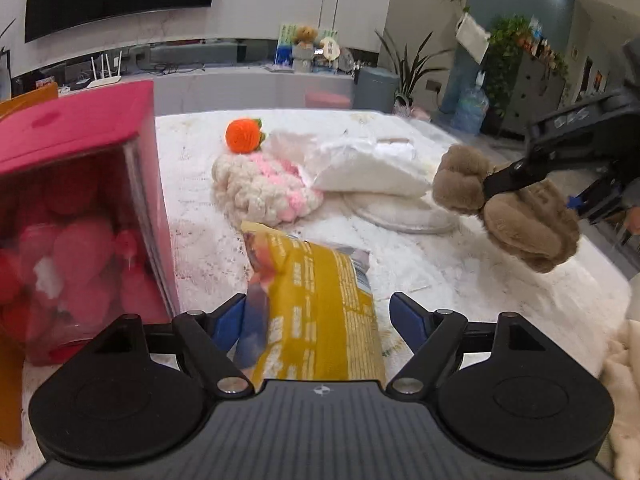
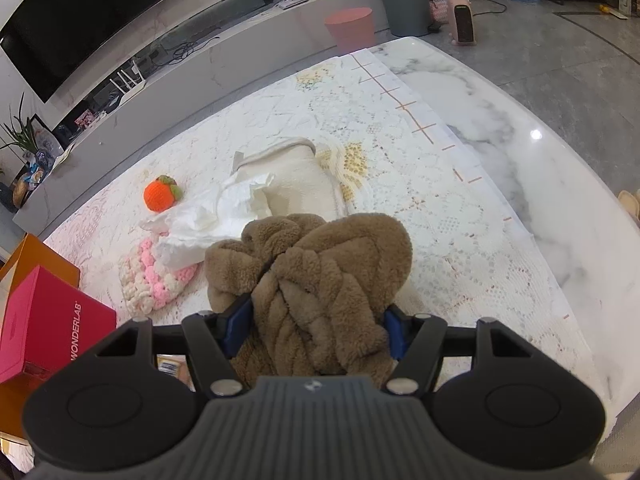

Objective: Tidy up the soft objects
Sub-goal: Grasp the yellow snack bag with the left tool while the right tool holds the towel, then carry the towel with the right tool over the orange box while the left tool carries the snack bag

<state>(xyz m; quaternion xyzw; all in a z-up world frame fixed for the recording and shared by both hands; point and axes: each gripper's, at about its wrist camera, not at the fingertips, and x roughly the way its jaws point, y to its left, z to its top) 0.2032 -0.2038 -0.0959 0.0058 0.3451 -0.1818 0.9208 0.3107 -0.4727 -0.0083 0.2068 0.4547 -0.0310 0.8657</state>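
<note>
Soft objects lie across the lace-covered surface [image 2: 460, 216]. Right gripper [image 2: 316, 326] has its jaws clamped on a brown plush bundle [image 2: 320, 272], held above the cloth. Left gripper [image 1: 316, 316] stands with jaws wide apart around a yellow snack bag [image 1: 320, 300], beside the pink box [image 1: 76, 208].

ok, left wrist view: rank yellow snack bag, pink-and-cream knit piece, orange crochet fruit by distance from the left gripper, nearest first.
1. yellow snack bag: between the open jaws of the left gripper, centre foreground.
2. pink-and-cream knit piece: mid-table, beyond the bag.
3. orange crochet fruit: farthest, just behind the knit piece.
</note>
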